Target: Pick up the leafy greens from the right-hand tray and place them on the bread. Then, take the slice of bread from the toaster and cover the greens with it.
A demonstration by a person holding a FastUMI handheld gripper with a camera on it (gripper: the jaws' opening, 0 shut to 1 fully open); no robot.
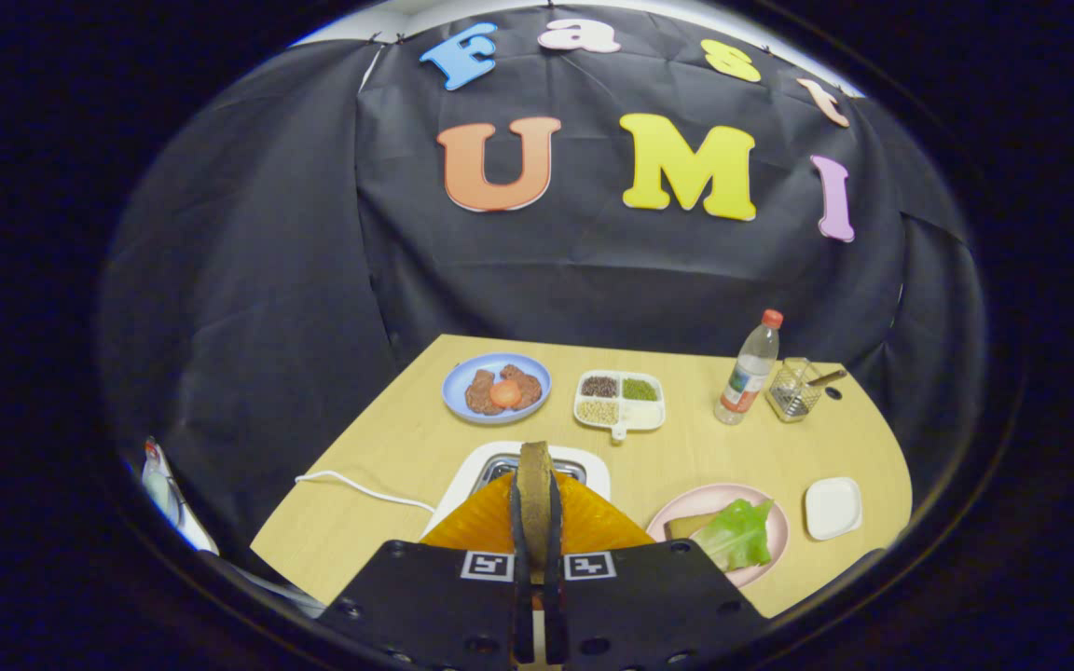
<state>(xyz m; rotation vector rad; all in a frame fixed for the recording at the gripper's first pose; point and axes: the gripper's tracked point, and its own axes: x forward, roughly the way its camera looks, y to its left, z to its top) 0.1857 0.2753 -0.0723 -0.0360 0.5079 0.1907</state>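
Note:
My gripper (534,522) is shut on a slice of bread (533,480), held edge-on and upright between the fingers, lifted above the white toaster (593,466). The toaster's slots show just beyond the slice. To the right of the fingers a pink plate (775,522) carries another bread slice (686,525) with the leafy greens (738,533) lying on top of it. A small white tray (833,507) stands right of the pink plate.
A blue plate (462,373) with brown food and an orange piece sits at the back. A white divided dish (621,415) of grains, a water bottle (748,373) and a wire holder (793,390) stand behind. A white cable (360,486) runs left from the toaster.

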